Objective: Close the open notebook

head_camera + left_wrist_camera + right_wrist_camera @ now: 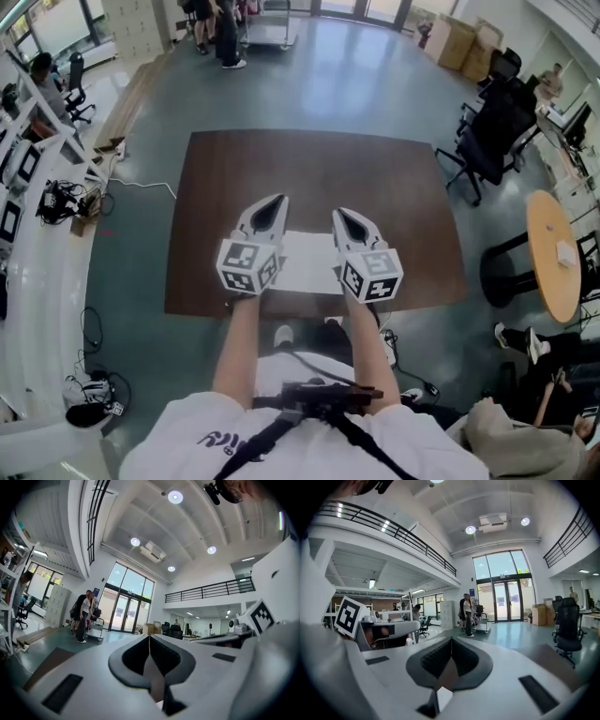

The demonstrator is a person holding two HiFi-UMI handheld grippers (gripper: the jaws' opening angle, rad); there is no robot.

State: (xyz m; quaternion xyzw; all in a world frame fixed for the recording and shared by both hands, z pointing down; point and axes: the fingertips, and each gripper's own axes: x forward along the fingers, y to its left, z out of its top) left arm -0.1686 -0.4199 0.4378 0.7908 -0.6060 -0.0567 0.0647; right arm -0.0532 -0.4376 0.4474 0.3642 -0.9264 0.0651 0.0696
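Nothing legible tbh. Left cube (248, 265) & right cube (372, 275) carry only b/w square patterns, no letters. Dark print on the white shirt (220, 441) is too cut off to read.

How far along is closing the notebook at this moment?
Nothing looks done: the notebook lies open, white pages up, on the table. In hand: the left gripper and right gripper are above it, jaws together, holding nothing. Left: catch one side and fold it shut.
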